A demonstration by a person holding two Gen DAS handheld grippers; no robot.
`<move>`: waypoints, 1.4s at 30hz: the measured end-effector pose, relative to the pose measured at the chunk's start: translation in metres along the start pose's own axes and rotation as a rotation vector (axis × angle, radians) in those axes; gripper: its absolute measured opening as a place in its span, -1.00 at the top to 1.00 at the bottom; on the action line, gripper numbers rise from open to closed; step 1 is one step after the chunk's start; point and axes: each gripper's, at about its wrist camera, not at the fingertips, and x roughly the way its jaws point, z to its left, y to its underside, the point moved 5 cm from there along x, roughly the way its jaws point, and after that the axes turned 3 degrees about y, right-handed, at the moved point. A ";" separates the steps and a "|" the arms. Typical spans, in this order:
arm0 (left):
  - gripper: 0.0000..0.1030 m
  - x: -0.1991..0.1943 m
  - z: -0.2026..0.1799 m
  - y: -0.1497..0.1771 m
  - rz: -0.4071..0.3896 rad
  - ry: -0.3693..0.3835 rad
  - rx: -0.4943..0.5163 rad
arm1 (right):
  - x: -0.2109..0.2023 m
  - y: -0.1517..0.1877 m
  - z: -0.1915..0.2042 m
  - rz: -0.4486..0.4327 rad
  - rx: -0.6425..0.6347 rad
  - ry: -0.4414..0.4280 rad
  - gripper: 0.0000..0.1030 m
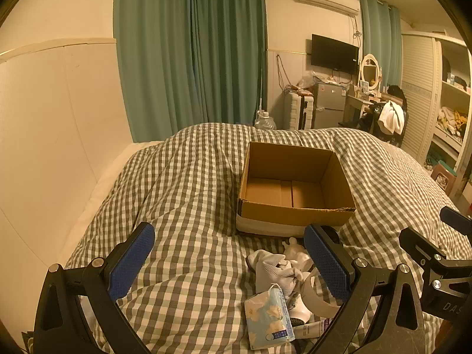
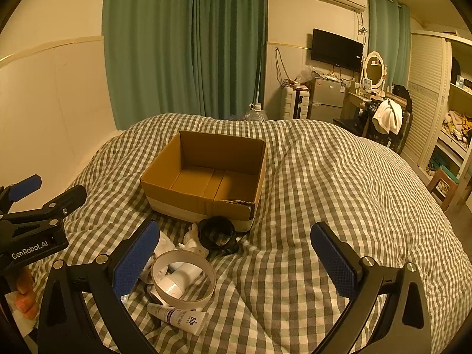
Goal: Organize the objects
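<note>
From the left wrist camera, the left gripper point(image 1: 230, 261) hovers low over the checked duvet point(image 1: 183, 183), its blue-padded fingers point(image 1: 132, 261) spread wide with nothing between them. Ahead on the bed sits an open cardboard box point(image 1: 295, 209), its floor bare. Just in front of the box lies a small heap: a crumpled white sock point(image 1: 273, 268), a small white figure point(image 1: 296, 250) beside it, a floral tissue pack point(image 1: 268, 320) nearest the camera, and the edge of a tape ring point(image 1: 317, 301) partly hidden behind the right finger. A white tube point(image 1: 309, 329) pokes out at the bottom. The right gripper point(image 1: 436, 253) juts in from the right edge.

From the right wrist camera, the right gripper point(image 2: 236, 261) also hangs above the duvet point(image 2: 324, 183) with its jaws wide apart and empty. The cardboard box point(image 2: 206, 203) stands further back, slightly left of centre. A black ring-shaped item point(image 2: 216, 233), possibly a coiled band, touches the box's near wall. Closer in, the tape ring point(image 2: 184, 278) lies flat around a white bottle-like object point(image 2: 177, 280), and the white tube point(image 2: 180, 317) lies just in front of it. The small white figure point(image 2: 193, 240) sits between ring and box. The left gripper point(image 2: 35, 206) shows at the left edge, fingers apart, with a hand point(image 2: 25, 295) gripping its handle.
</note>
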 end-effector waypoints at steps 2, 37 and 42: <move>-1.00 -0.001 0.000 0.000 0.001 0.000 0.002 | -0.001 -0.001 -0.001 0.000 -0.001 0.000 -0.99; -1.00 -0.016 0.002 -0.004 -0.013 0.020 -0.003 | -0.020 -0.009 0.011 -0.034 -0.035 -0.008 -0.99; -1.00 -0.018 0.002 -0.004 -0.016 0.020 -0.005 | -0.023 -0.010 0.012 -0.040 -0.041 -0.009 -0.99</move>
